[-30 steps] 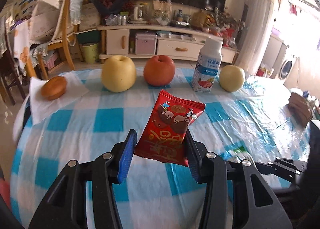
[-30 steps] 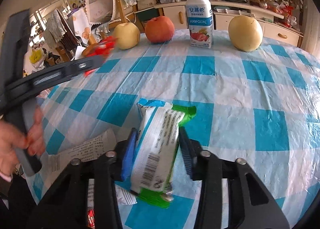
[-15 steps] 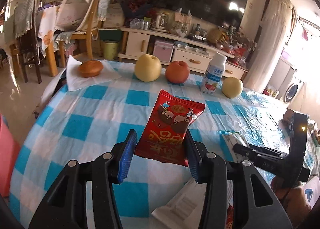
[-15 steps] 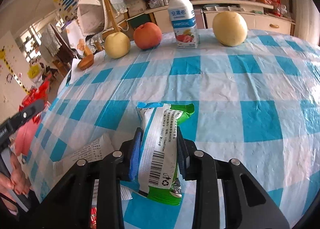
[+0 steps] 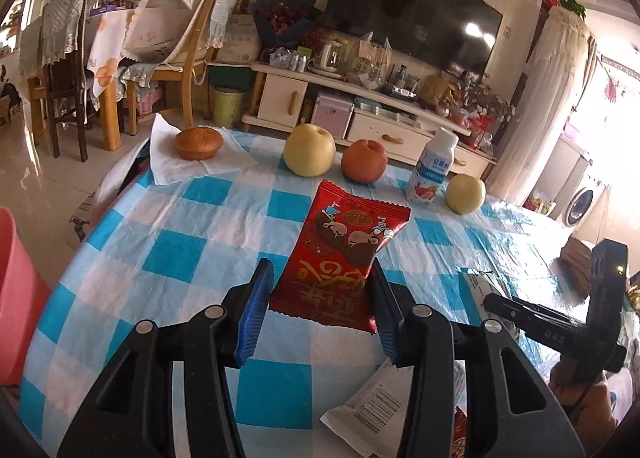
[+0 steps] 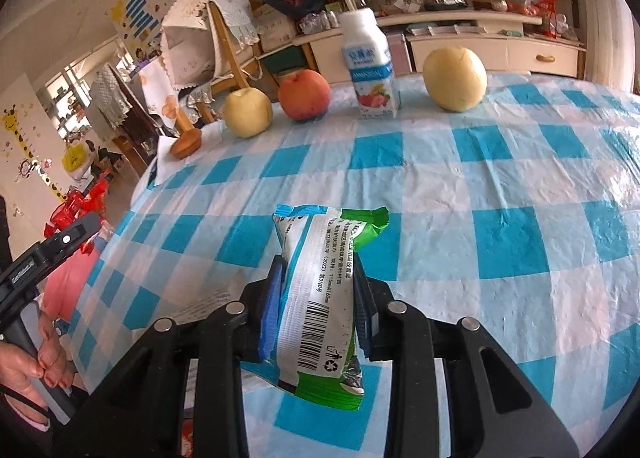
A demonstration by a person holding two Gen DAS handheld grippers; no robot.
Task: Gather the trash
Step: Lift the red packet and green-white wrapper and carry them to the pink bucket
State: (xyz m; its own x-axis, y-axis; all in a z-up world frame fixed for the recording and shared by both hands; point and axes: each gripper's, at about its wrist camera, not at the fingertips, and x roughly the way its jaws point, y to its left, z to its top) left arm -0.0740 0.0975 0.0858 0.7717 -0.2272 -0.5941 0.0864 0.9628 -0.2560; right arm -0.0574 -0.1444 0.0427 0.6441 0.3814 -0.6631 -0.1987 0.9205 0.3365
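My left gripper [image 5: 320, 302] is shut on a red snack wrapper [image 5: 340, 258] and holds it above the checked table [image 5: 168, 254]. My right gripper [image 6: 318, 310] is shut on a white and green wrapper [image 6: 320, 298], lifted off the cloth. The right gripper also shows at the right of the left wrist view [image 5: 560, 326], and the left one at the left edge of the right wrist view [image 6: 44, 254]. A white paper receipt [image 5: 368, 414] lies on the table near its front edge.
Along the far side stand a yellow pear [image 5: 309, 150], a red apple [image 5: 364, 160], a milk bottle [image 5: 430, 172], a second pear [image 5: 465, 194] and a bun on a napkin [image 5: 199, 143]. A pink bin [image 5: 16, 298] stands left of the table.
Both grippers have pulled back and risen with their wrappers. The left gripper has swung left, so the pink bin now shows at its left edge.
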